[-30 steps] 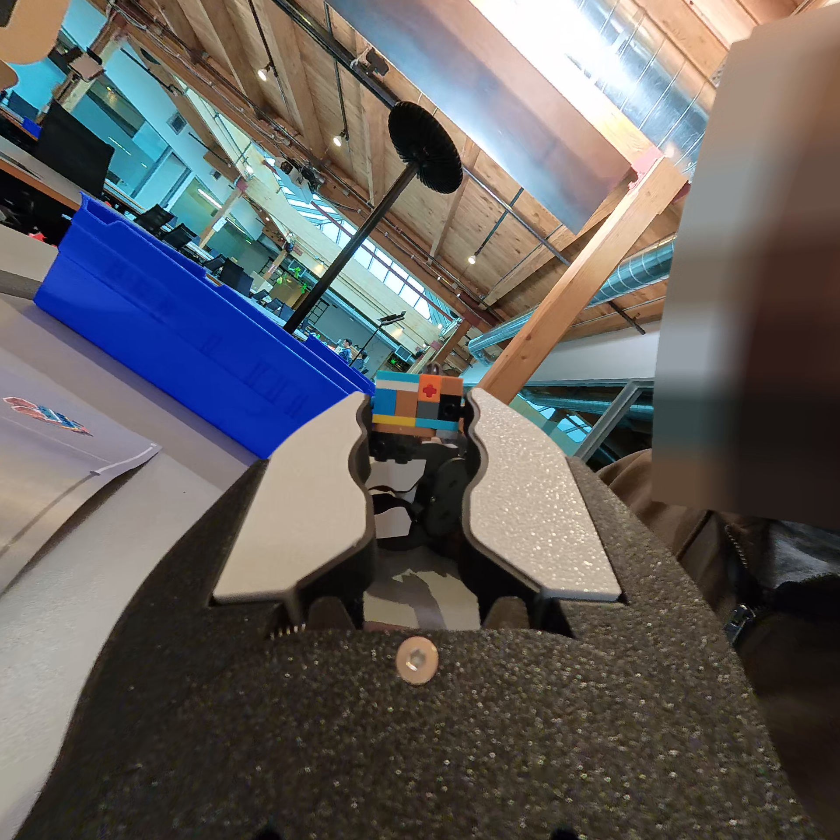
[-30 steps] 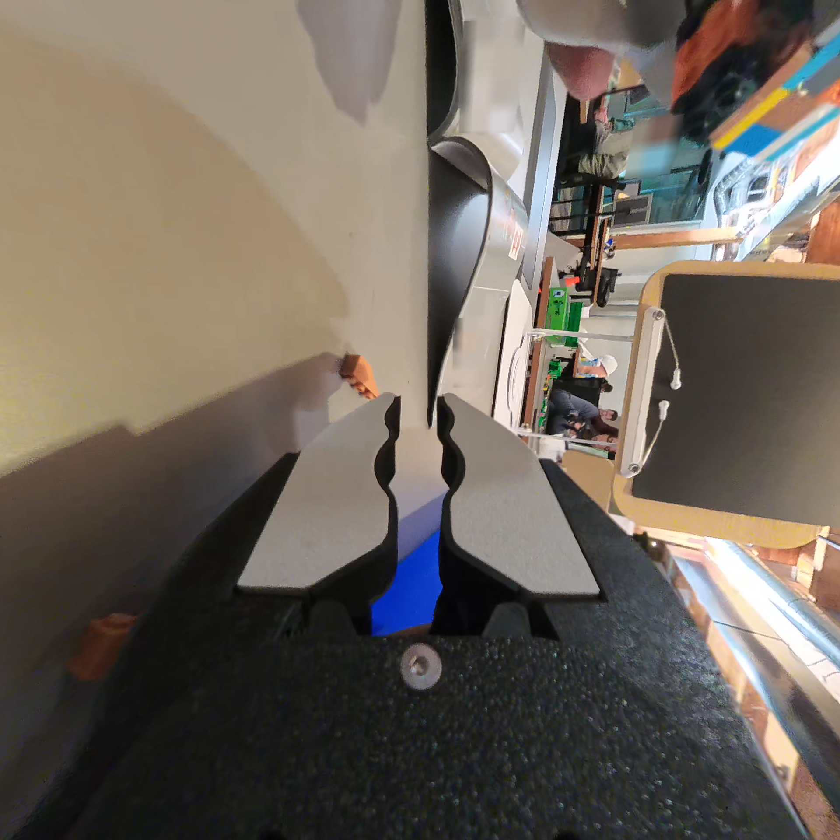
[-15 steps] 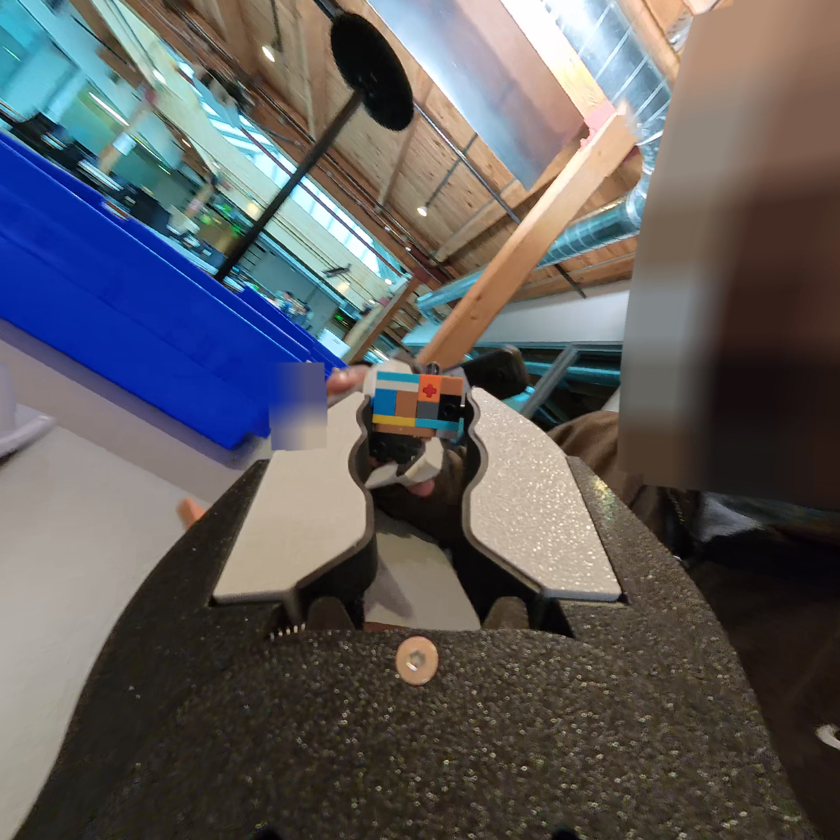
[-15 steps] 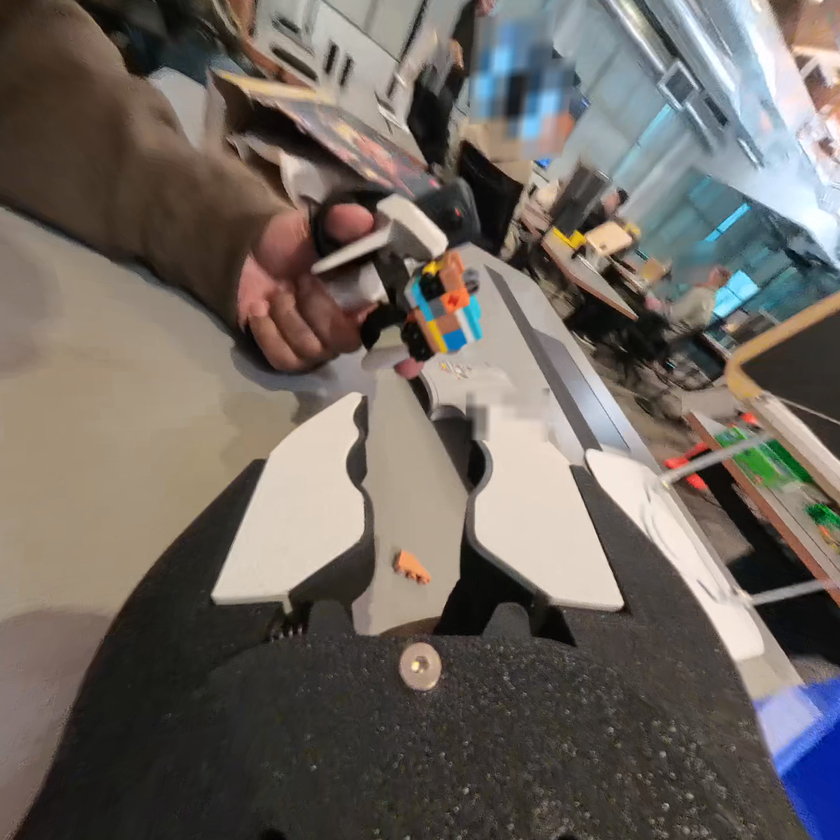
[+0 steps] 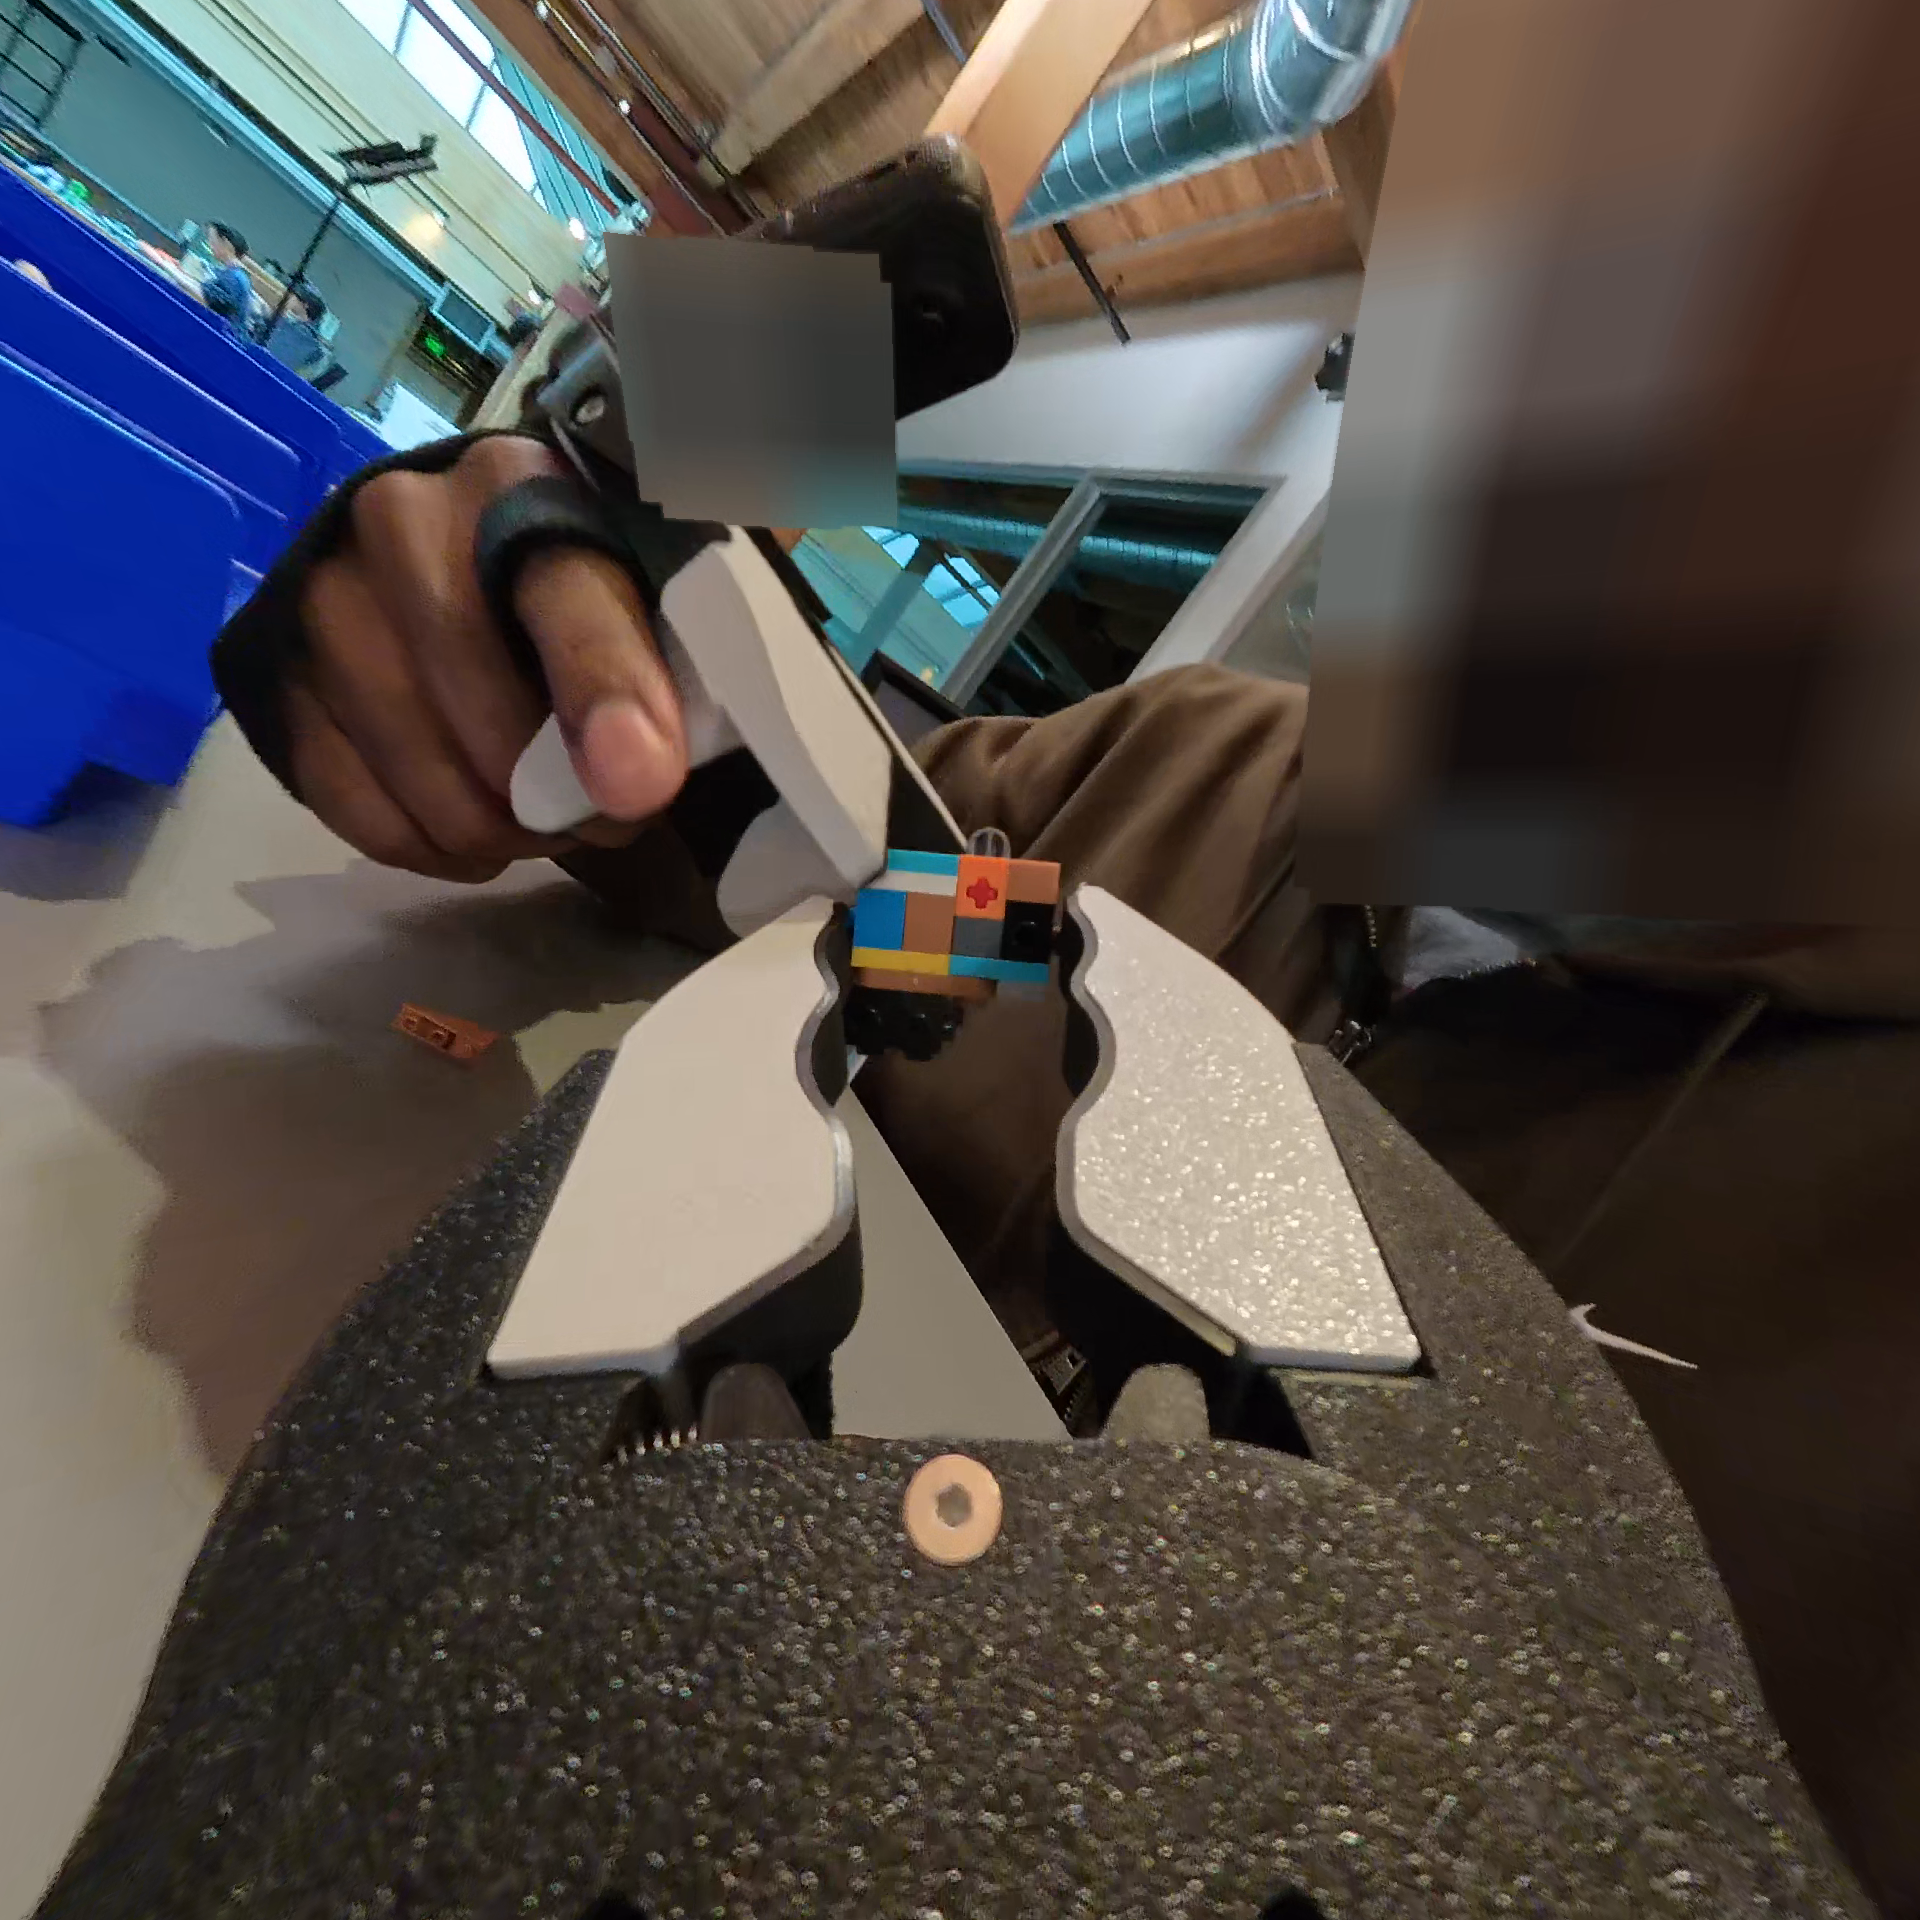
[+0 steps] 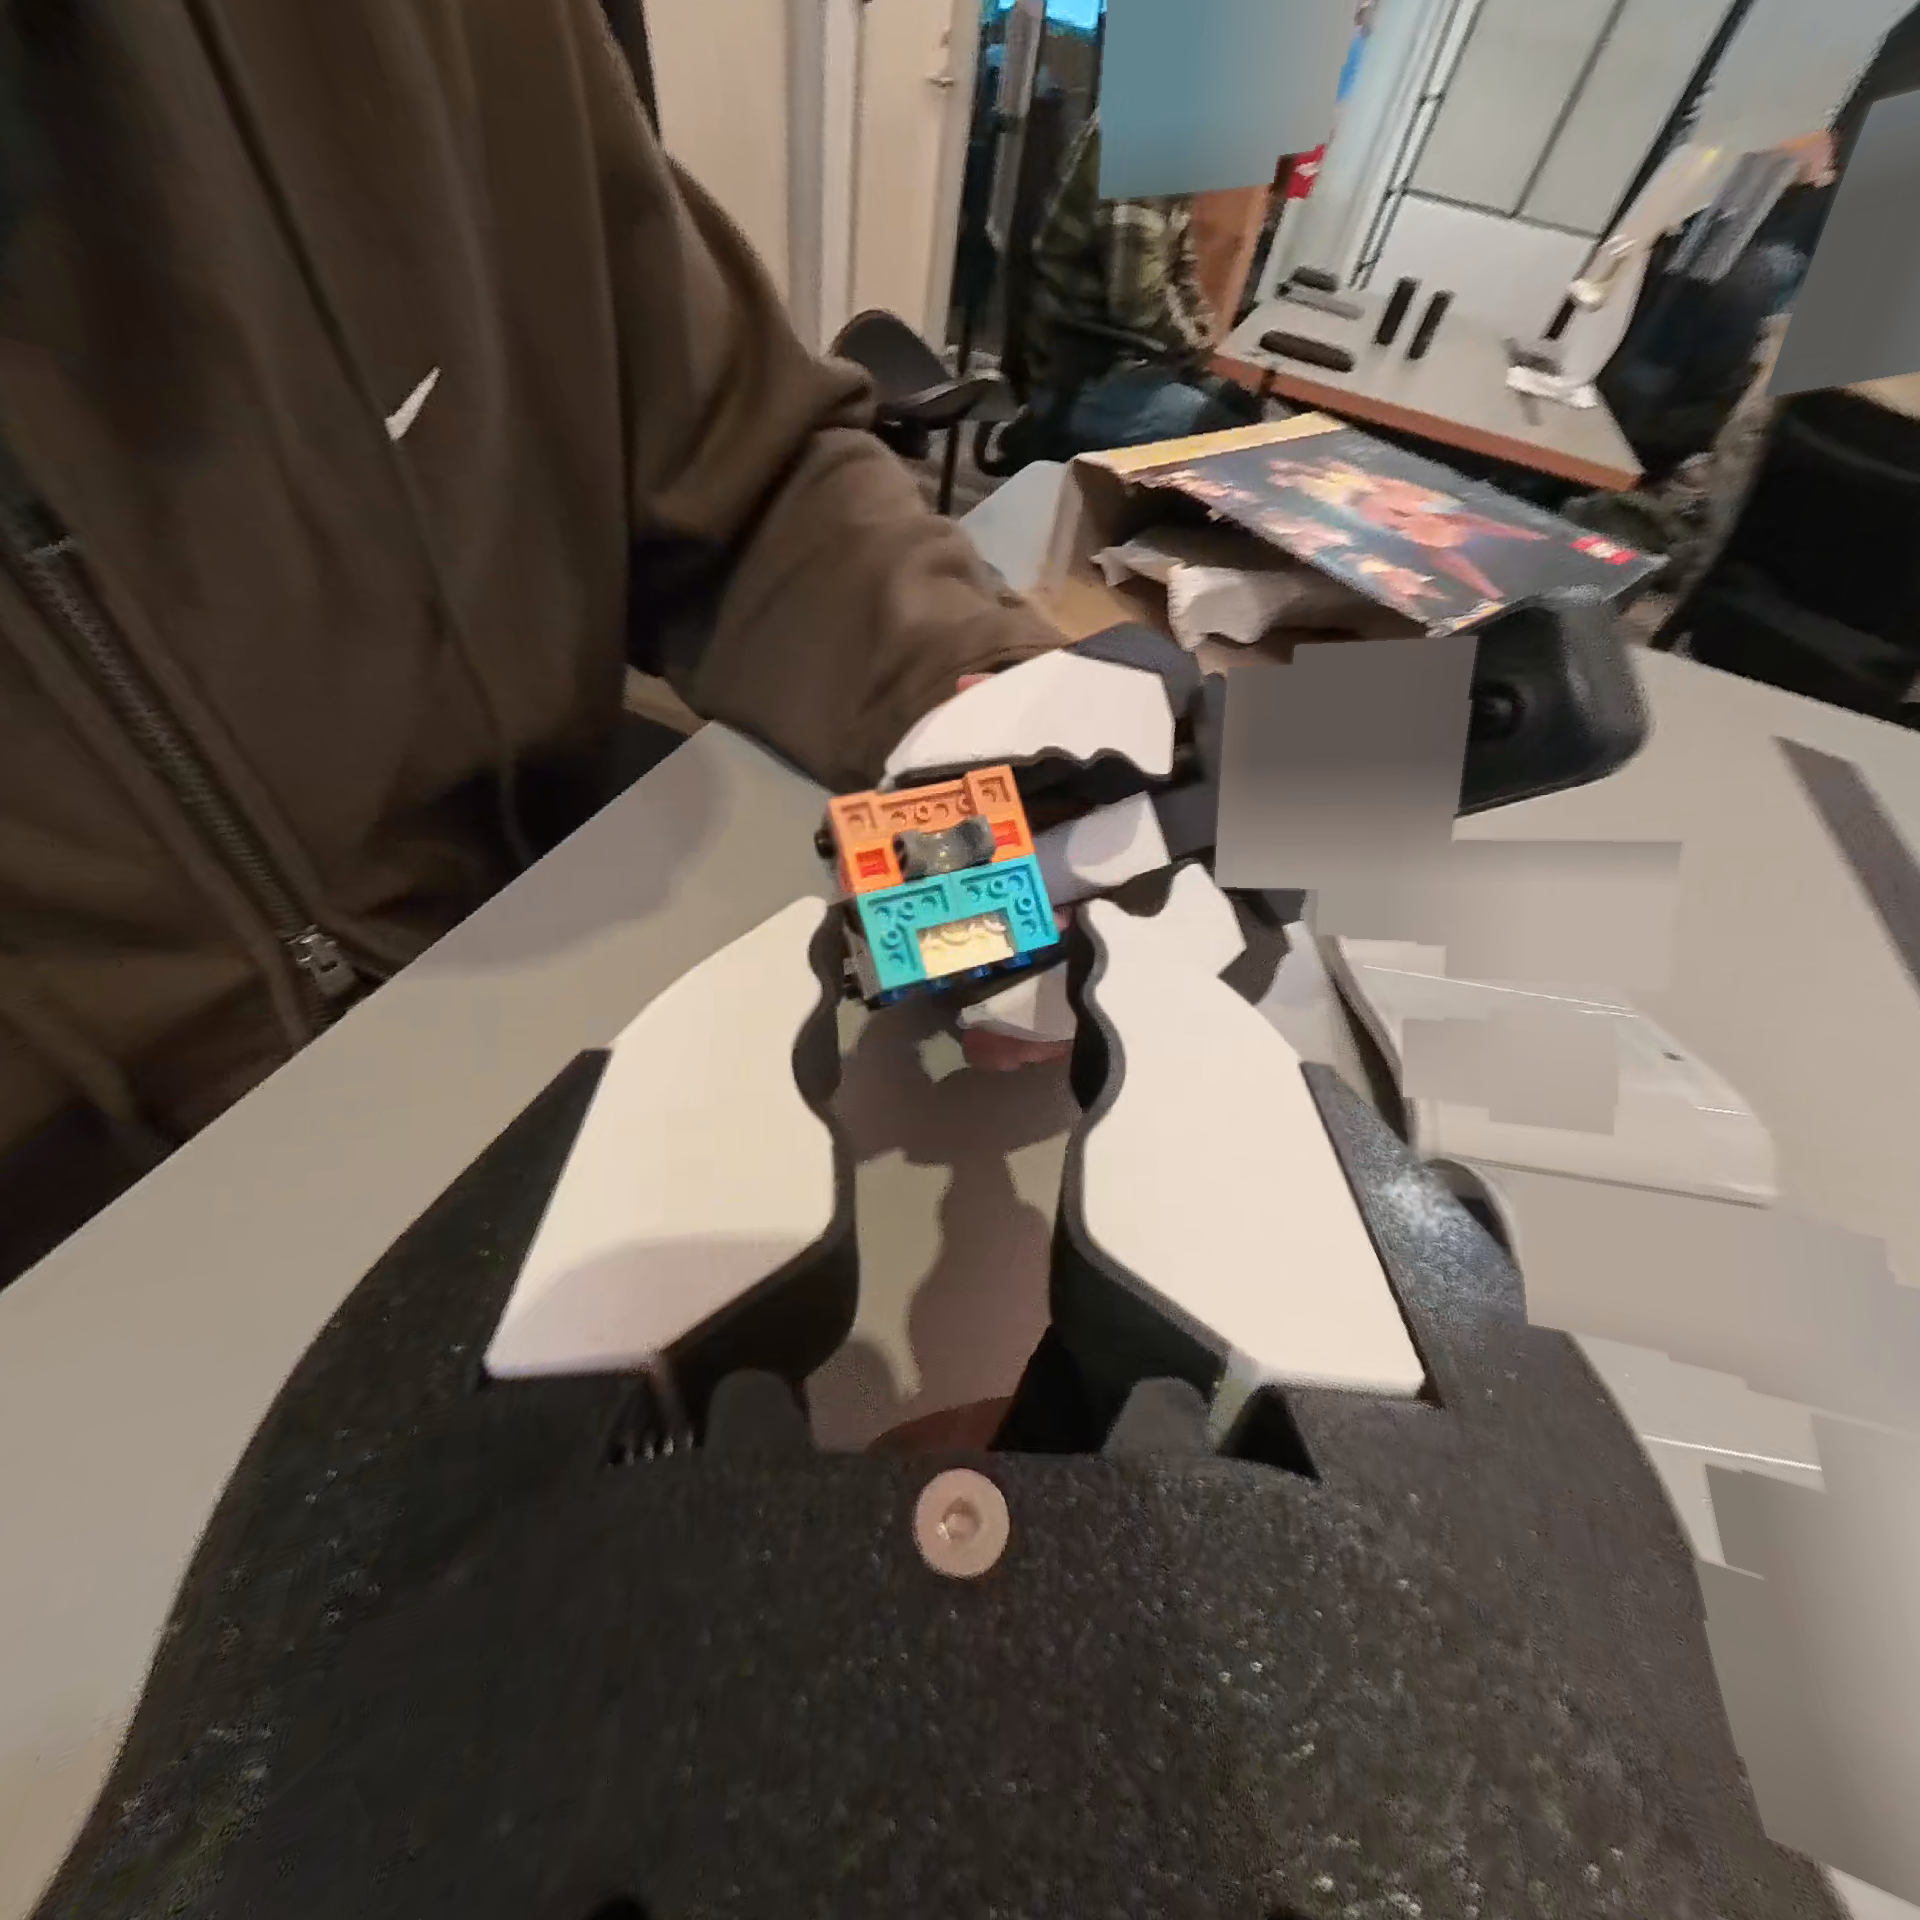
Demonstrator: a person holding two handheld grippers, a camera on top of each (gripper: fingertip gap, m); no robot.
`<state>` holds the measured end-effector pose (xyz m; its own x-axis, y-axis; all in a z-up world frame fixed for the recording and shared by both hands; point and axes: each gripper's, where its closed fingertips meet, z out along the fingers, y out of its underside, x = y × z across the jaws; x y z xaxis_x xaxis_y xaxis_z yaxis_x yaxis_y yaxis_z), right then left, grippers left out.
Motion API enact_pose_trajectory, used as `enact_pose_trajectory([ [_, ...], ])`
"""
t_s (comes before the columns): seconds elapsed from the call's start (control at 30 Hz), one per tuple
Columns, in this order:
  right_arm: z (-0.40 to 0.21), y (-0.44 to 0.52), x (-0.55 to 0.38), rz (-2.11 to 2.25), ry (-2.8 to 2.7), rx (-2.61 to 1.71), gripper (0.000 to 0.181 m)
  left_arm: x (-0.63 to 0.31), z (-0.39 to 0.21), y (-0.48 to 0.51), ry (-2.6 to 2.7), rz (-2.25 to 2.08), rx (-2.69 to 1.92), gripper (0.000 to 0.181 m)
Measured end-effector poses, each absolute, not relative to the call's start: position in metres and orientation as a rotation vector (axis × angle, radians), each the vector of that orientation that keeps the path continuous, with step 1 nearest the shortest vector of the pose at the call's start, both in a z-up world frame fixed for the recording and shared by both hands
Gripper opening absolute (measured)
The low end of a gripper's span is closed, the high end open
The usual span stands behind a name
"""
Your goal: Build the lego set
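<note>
My left gripper (image 5: pixel 951 920) is shut on a small lego assembly (image 5: pixel 951 930) of blue, teal, brown, orange and black bricks, held above the grey table (image 5: pixel 208 1143). In the right wrist view the assembly (image 6: pixel 940 894) shows its orange and teal underside, held from the far side by the left gripper (image 6: pixel 1039 800). My right gripper (image 6: pixel 951 925) is open, its fingertips level with the assembly on either side. In the left wrist view the right gripper (image 5: pixel 805 883), held by a hand, touches the assembly's upper left corner.
A loose brown brick (image 5: pixel 442 1031) lies on the table to the left. Blue bins (image 5: pixel 104 499) stand at the far left. An opened lego box (image 6: pixel 1351 520) lies behind the left gripper. The person's torso is close by. Less than 4 cm separates the two grippers' tips.
My right gripper opened, swung around from the table and came up to the assembly. My left gripper kept hold of the assembly and tilted down toward the table.
</note>
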<state>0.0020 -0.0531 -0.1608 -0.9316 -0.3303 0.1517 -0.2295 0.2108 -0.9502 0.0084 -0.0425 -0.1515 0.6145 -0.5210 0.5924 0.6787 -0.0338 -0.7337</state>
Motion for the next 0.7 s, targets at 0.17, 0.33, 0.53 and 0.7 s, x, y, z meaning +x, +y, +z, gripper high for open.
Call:
enact_pose_trajectory([
  [0.17, -0.164, -0.054, -0.001, -1.842, 2.377, -0.486, 0.038, 0.004, -0.151, -0.041, -0.191, -0.973, -1.265, 0.039],
  [0.33, -0.163, -0.050, -0.030, -1.857, 2.391, -0.184, 0.037, -0.033, -0.150, -0.046, -0.326, -0.759, -1.216, 0.045],
  [0.53, -0.167, -0.045, -0.054, -1.814, 2.419, 0.073, 0.037, -0.053, -0.154, -0.054, -0.341, -0.436, -1.327, 0.054],
  [0.7, -0.171, -0.046, -0.068, -1.817, 2.420, 0.251, 0.037, -0.055, -0.166, -0.047, -0.333, -0.328, -1.414, 0.058],
])
